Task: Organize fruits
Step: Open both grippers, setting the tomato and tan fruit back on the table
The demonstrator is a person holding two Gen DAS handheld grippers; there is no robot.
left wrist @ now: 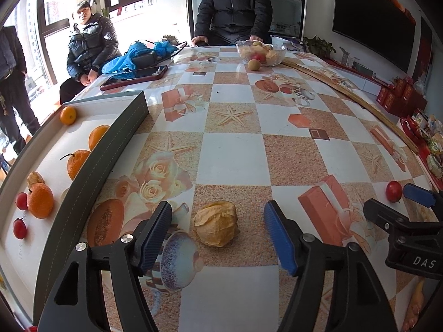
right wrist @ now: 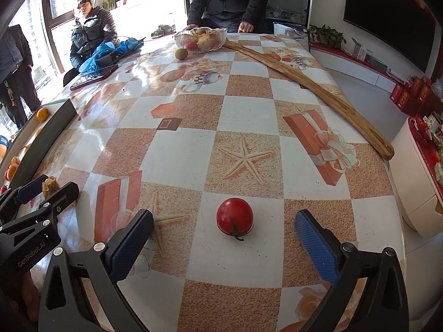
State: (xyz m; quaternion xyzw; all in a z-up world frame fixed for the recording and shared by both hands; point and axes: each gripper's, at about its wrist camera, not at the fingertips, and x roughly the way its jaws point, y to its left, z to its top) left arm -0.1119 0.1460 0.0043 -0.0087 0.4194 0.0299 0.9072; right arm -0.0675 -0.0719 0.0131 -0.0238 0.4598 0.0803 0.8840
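- My left gripper (left wrist: 217, 231) stands spread, pads clear of the papery yellow fruit (left wrist: 216, 227) on the table (left wrist: 232, 160) between them.
- My right gripper (right wrist: 224, 242) gapes wide around the tomato (right wrist: 234, 219), untouched.
- Tray (left wrist: 83, 177) left holds 4 oranges (left wrist: 40, 199).

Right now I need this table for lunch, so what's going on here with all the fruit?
A person is sorting fruit with a hand-held tool in each hand. The left tool stands open around a papery yellow husk fruit on the table, not gripping it. The right tool stands wide open around a red tomato, also untouched. Oranges and small tomatoes already lie in the tray at the left. More fruit waits in a glass bowl at the far end.
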